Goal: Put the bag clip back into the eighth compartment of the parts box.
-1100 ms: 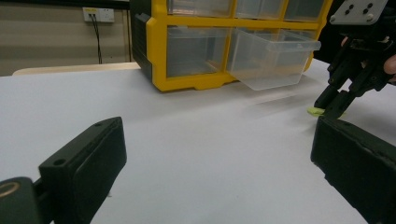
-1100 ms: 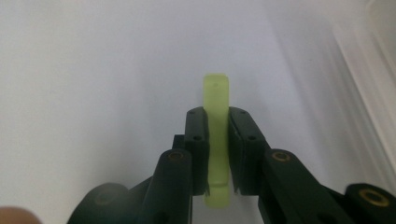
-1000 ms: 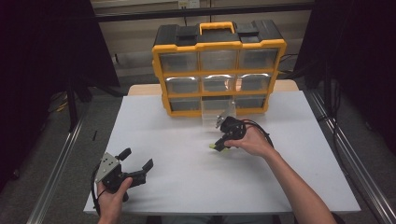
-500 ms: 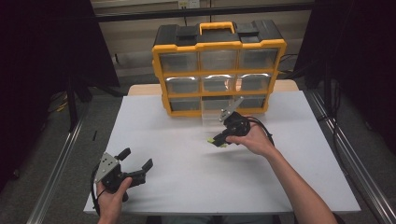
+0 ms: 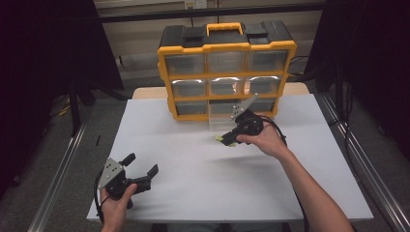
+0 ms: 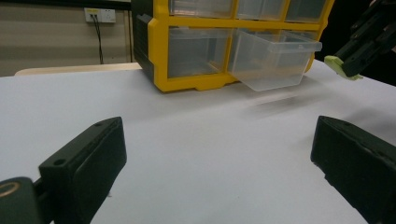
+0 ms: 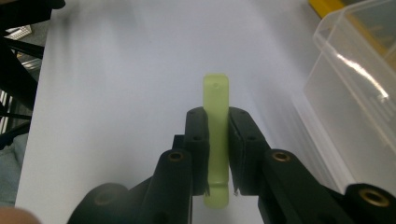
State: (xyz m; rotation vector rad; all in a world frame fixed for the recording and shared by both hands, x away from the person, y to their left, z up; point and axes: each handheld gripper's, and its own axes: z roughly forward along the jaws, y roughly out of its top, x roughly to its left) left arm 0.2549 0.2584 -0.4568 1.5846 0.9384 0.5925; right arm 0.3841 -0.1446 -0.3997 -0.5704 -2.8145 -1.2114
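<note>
Your left tongs [image 5: 140, 175] sit at the near left corner of the white bench [image 5: 193, 145], spread wide with nothing between the 2 jaws. In the left gripper view the jaws stand far apart at the bottom edges, just over bare bench top. They point toward the yellow organizer [image 5: 226, 72] at the far edge.

The organizer has a black top, a yellow handle and 3 rows of 3 clear drawers. In the bottom row, the middle clear drawer [image 6: 273, 58] is pulled out over the bench, seen clearly in the left gripper view. Cannot tell if anything is inside it.

Your right tongs [image 5: 227, 139] are just in front of that open drawer, right of bench centre, held above the surface. They are pinching a pale green clip [image 7: 216, 140], which is a flat, narrow plastic piece. In the right gripper view the jaws press on both flat sides around its middle, with its rounded tip sticking out past the jaw tips and its other end back between the jaw arms. The clip is off the bench, near the drawer's front lip but apart from it. In the left gripper view you see the green tip at the upper right, beside the drawer and slightly higher than its rim.
</note>
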